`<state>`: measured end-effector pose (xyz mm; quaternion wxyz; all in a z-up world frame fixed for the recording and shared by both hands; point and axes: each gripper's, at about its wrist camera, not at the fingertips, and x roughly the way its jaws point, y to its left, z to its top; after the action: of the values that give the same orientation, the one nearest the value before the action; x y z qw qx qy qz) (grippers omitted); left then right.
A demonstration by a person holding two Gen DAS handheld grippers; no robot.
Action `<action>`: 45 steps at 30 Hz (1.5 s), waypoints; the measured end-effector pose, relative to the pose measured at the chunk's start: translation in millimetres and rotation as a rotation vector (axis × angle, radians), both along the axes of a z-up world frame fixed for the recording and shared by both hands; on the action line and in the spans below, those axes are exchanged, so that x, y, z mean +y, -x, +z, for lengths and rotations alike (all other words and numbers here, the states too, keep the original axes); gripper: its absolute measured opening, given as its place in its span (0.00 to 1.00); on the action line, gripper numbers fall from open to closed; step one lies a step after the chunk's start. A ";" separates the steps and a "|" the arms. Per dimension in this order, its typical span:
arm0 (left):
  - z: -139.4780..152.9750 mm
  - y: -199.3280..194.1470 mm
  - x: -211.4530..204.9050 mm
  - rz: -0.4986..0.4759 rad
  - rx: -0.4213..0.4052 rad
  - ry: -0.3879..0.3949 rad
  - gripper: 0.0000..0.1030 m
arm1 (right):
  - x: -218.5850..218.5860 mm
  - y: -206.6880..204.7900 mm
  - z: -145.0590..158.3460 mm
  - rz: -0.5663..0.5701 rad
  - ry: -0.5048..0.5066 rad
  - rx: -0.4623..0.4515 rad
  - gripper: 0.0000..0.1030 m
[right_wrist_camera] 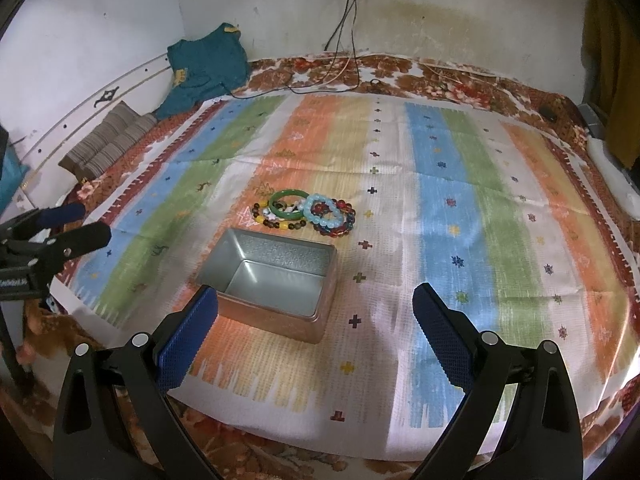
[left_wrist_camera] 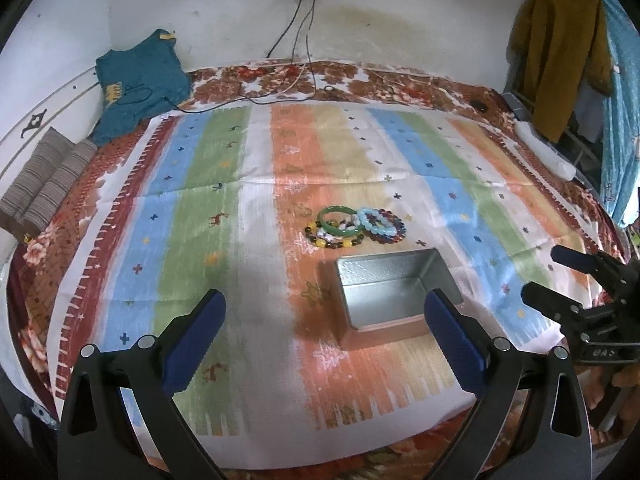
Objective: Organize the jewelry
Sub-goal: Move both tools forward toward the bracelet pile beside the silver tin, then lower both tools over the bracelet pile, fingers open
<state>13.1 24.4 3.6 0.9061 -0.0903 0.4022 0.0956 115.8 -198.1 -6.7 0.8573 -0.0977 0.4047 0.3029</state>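
A: Item one, the container?

B: One metal tin [left_wrist_camera: 394,294], rectangular, lid off, nothing inside. It sits on the striped cloth [left_wrist_camera: 200,208], on the orange band, toward the near edge.

A: Jewelry?

B: One cluster of bracelets [left_wrist_camera: 354,226], lying on the cloth just beyond the tin and apart from it. Contents: a green bangle [left_wrist_camera: 338,220] propped on a string of yellow and dark beads [left_wrist_camera: 336,243]; a pale blue bead bracelet [left_wrist_camera: 374,222] resting over a ring of red and dark beads [left_wrist_camera: 394,232]. They overlap one another. None is in the tin.

A: Left gripper?

B: Left gripper [left_wrist_camera: 324,312], jaws wide apart, holding nothing, above the near part of the cloth with the tin between its blue pads [left_wrist_camera: 192,344] in its own view.

A: Right gripper?

B: Right gripper [right_wrist_camera: 316,308], likewise spread and holding nothing. The tin sits ahead of its left pad in the right wrist view; bare cloth lies between the fingers.

A: Surroundings?

B: A floral bedspread [left_wrist_camera: 400,84] under the cloth, a teal garment [left_wrist_camera: 138,84] at the far left corner, striped cushions [left_wrist_camera: 44,176], cables [left_wrist_camera: 296,40] hanging down the wall.
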 end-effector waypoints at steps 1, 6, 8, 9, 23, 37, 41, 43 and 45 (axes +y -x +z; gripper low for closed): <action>-0.1 -2.9 1.1 0.001 0.004 0.003 0.95 | 1.1 -0.6 0.3 0.002 0.002 -0.002 0.96; 0.9 -17.6 7.0 0.018 0.026 -0.016 0.95 | 6.9 -8.3 -0.6 0.017 0.011 -0.001 0.96; 0.1 -22.8 10.8 0.026 0.036 -0.024 0.95 | 10.8 -13.0 -1.3 0.023 0.023 -0.004 0.96; -0.3 -27.1 12.0 0.026 0.043 -0.031 0.95 | 12.3 -14.6 -1.2 0.026 0.027 -0.006 0.96; -14.7 -88.2 28.9 0.032 0.129 -0.049 0.95 | 35.2 -38.9 -6.6 0.068 0.057 0.018 0.96; -39.1 -129.1 41.6 0.041 0.219 -0.066 0.95 | 56.0 -63.7 -19.7 0.090 0.104 0.062 0.96; -44.7 -136.5 46.4 0.043 0.235 -0.053 0.95 | 61.3 -68.6 -24.7 0.106 0.117 0.081 0.96; -46.6 -140.5 48.6 0.044 0.239 -0.042 0.95 | 62.2 -72.0 -26.4 0.106 0.118 0.092 0.96; -49.2 -145.0 49.6 0.038 0.244 -0.030 0.95 | 62.7 -76.3 -27.3 0.101 0.114 0.101 0.96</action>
<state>158.1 74.1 -45.6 0.8497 -0.0719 0.5061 0.1292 192.1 -135.3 -34.0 0.8125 -0.1511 0.4586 0.3266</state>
